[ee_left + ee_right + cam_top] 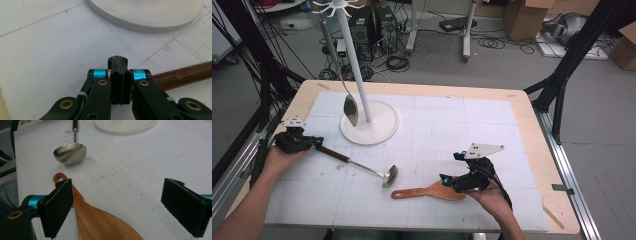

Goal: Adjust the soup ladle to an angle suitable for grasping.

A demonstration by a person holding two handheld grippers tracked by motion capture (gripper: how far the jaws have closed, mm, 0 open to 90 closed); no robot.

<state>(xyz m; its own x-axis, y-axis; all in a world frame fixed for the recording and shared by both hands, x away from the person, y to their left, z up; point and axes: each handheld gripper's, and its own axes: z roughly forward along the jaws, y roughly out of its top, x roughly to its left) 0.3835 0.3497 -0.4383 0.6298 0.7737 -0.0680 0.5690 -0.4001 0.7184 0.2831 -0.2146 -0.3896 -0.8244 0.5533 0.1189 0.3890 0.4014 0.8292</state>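
1. Your left gripper [314, 141] sits at the left edge of the table [532, 165]. In the left gripper view its jaws are pressed flat together with nothing between them, and the brown handle runs just beside and behind them; whether it touches them cannot be told.
2. That handle belongs to the ladle [362, 165], which lies on the white mat: a dark reddish-brown wooden grip, then a thin steel shank, then a polished round bowl [70, 153] resting on its side. It points from your left gripper toward the middle of the table.
3. Behind the ladle stands the white rack [357, 65], a pole on a round base [150, 17], with a steel spoon [350, 107] hanging from one of its top hooks, its bowl low over the base.
4. Just right of the ladle's bowl, and apart from it, lies the wooden spatula [427, 191], its handle end with a hole [59, 177] pointing left.
5. Your right gripper [451, 180] has its jaws spread wide, held low over the spatula's broad blade [100, 225]; one pad [58, 207] stands at the blade's edge, the other well off over bare mat.
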